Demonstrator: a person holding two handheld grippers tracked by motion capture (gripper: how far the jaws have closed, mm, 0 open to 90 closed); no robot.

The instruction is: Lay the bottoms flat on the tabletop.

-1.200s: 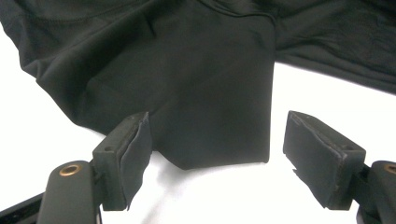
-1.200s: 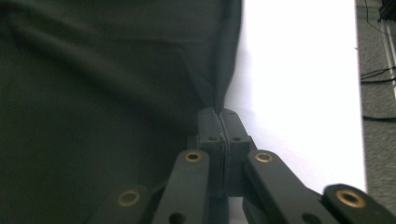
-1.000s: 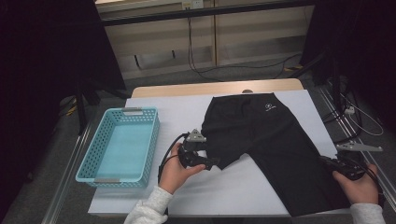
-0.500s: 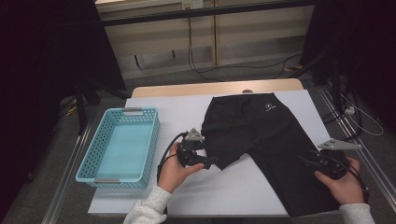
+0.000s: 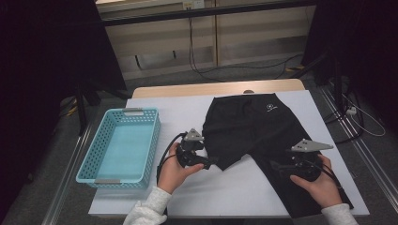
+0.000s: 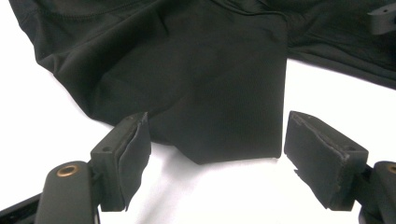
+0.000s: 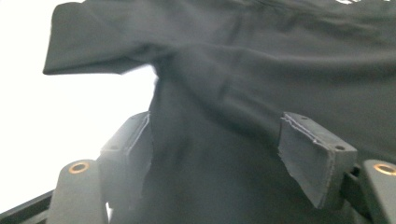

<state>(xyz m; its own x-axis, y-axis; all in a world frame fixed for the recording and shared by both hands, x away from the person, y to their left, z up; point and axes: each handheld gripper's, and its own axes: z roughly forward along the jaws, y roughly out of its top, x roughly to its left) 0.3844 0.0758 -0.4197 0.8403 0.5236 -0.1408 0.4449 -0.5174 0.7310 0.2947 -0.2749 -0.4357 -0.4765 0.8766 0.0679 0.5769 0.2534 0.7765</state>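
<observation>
Black shorts with a small white logo lie flat on the white table, waistband at the far side. My left gripper rests at the hem of the shorts' left leg, open, and the hem's corner lies between its pads without being pressed. My right gripper hovers over the right leg. Its jaws have just been opening and stand open, with the fabric lying loose below and between them.
A light blue plastic basket stands at the table's left side. The table's right edge runs close beside the right hand. Cables lie on the floor past the right side.
My right gripper has moved left from near the table's right edge onto the right leg of the shorts. The left gripper has stayed put.
</observation>
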